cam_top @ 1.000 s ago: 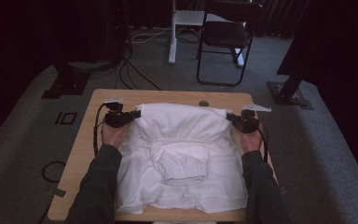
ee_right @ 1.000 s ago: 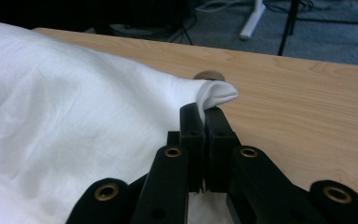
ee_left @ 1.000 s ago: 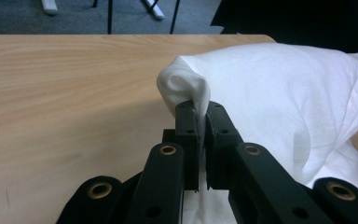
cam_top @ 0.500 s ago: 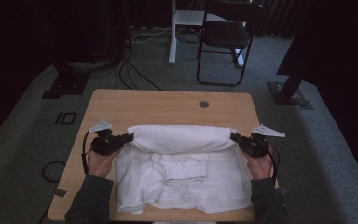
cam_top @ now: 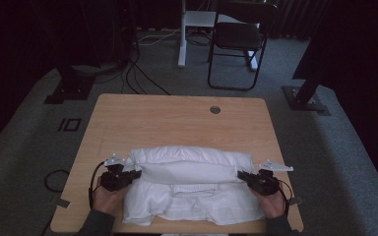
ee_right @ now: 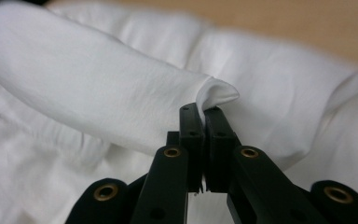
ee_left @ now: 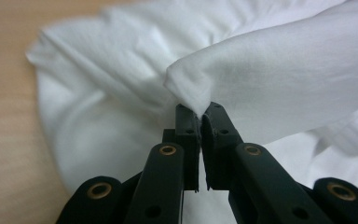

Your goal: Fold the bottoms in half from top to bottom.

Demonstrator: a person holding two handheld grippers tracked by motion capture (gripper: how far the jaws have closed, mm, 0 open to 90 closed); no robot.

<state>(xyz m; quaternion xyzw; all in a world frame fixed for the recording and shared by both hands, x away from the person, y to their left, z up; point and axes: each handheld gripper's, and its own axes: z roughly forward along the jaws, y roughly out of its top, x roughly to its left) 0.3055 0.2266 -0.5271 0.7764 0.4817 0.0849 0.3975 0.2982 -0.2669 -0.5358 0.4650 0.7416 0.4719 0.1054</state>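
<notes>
Fold in progress, white garment [cam_top: 192,189] at the table's [cam_top: 177,118] near edge.
Left gripper [cam_top: 134,173] and right gripper [cam_top: 241,175] each clamp one end of the fold (long axis edge-parallel).

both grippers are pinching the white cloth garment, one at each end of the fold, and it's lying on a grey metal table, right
Not quite: the table is light wooden, not grey metal, as the high view shows. The rest holds: the left gripper and the right gripper each pinch an end of the fold in the white cloth garment.
</notes>
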